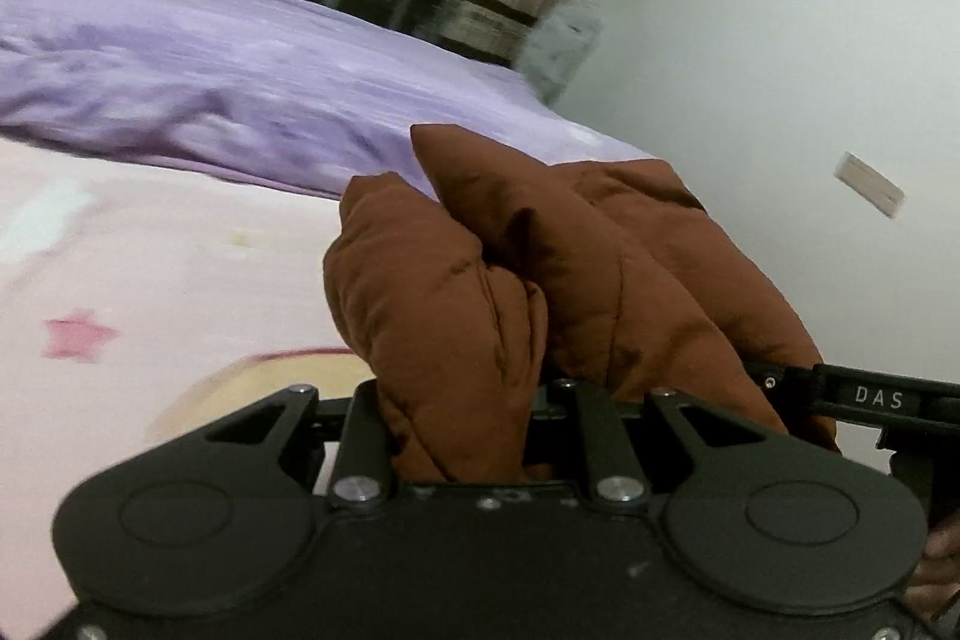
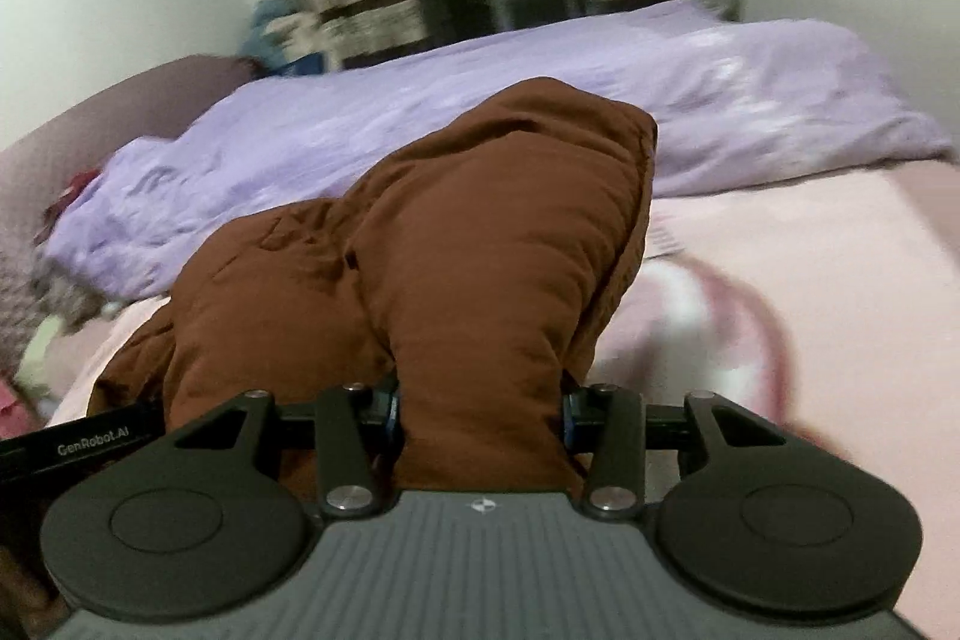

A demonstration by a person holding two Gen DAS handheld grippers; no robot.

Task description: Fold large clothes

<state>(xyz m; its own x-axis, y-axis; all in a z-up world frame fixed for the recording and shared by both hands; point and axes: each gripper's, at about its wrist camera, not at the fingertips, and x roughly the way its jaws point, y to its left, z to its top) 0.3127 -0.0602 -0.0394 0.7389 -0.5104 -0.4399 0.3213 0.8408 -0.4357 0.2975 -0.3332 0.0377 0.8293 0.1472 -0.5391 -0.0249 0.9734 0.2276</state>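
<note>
Brown padded puffy jacket [image 1: 480,280] looks soft, bulky, light; both left tongs [image 1: 480,436] and right tongs [image 2: 480,418] clamp thick bunched edges above the pink bed [image 2: 810,280].

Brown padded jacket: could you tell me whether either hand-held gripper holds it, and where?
Both do: the left hand-held gripper and right hand-held gripper each pinch a bunched fold of the brown padded jacket.

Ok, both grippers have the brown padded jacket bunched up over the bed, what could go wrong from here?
1. The right gripper pinches a thick puffy wad of the brown jacket; slick padding could squeeze out.
2. The left gripper grips a crumpled fold, not a clean edge, so the fold may land crooked.
3. Hanging fabric could snag the rumpled purple duvet lying close behind on the bed.
</note>
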